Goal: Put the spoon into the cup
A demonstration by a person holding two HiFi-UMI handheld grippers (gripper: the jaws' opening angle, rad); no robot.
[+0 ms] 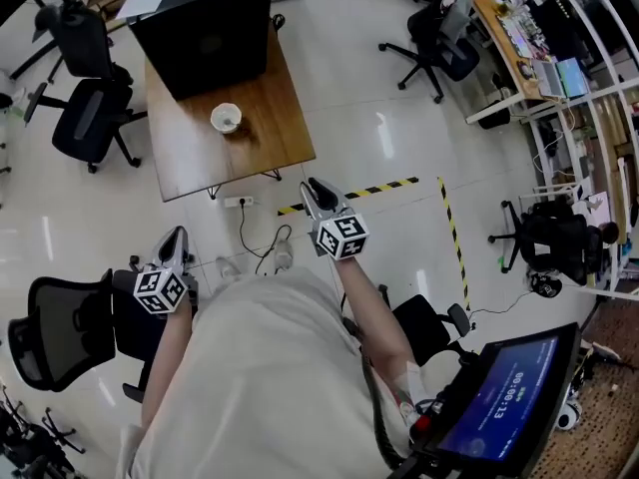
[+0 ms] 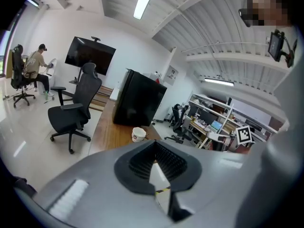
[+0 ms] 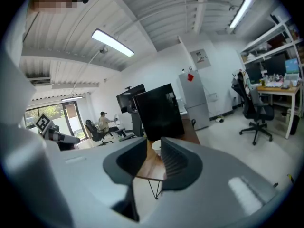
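A white cup stands on the wooden table, far ahead of both grippers. It also shows in the left gripper view as the cup and, between the right jaws, as the cup. No spoon shows in any view. My right gripper hangs over the floor short of the table, open with nothing between its jaws. My left gripper is lower left, near my body; its jaw tips meet and hold nothing.
A big black box fills the table's far end. Office chairs stand left of the table and beside me. Yellow-black tape and a power strip with cables lie on the floor. A screen is at lower right.
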